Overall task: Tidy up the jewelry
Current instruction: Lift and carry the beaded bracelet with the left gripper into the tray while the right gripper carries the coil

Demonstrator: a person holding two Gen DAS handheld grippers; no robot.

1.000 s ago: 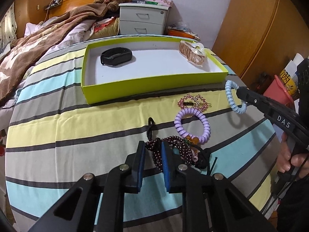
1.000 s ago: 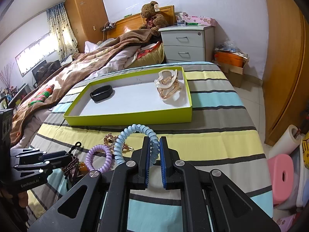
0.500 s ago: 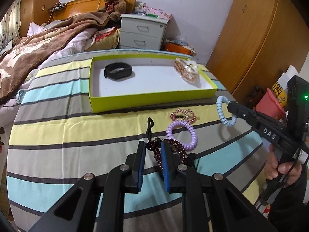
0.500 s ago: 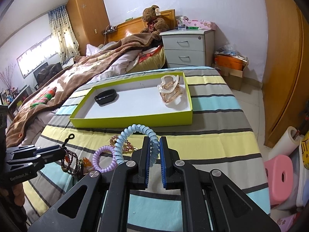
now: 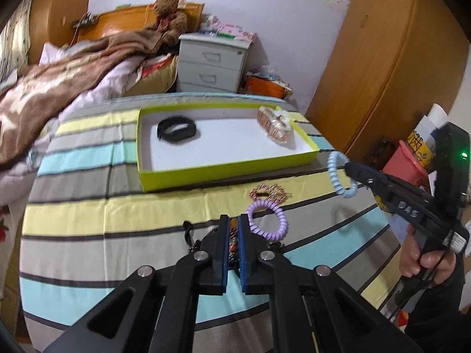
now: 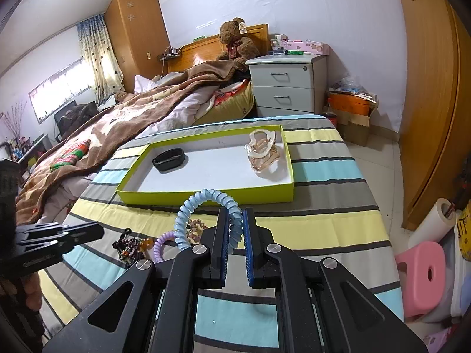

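Observation:
A lime-green tray (image 5: 223,170) (image 6: 206,198) on the striped table holds a black band (image 5: 176,128) (image 6: 169,159) and a clear hair claw (image 5: 276,125) (image 6: 263,153). My right gripper (image 6: 234,225) (image 5: 351,170) is shut on a light-blue coil hair tie (image 6: 203,206) (image 5: 338,176), held above the table near the tray's front right. My left gripper (image 5: 231,222) (image 6: 97,231) is nearly closed above a dark bead bracelet (image 5: 232,241) (image 6: 129,248) that lies on the cloth below it. A purple coil tie (image 5: 268,220) (image 6: 160,245) and a pink clip (image 5: 268,194) lie on the cloth.
A bed with a brown blanket (image 6: 123,117) lies left of the table. A grey nightstand (image 6: 287,88) stands behind it, a wooden wardrobe (image 5: 382,58) at right, a pink stool (image 6: 421,276) on the floor at right.
My left gripper has risen and the bead bracelet now lies on the cloth below it. My right gripper has lifted the blue coil tie higher, toward the tray.

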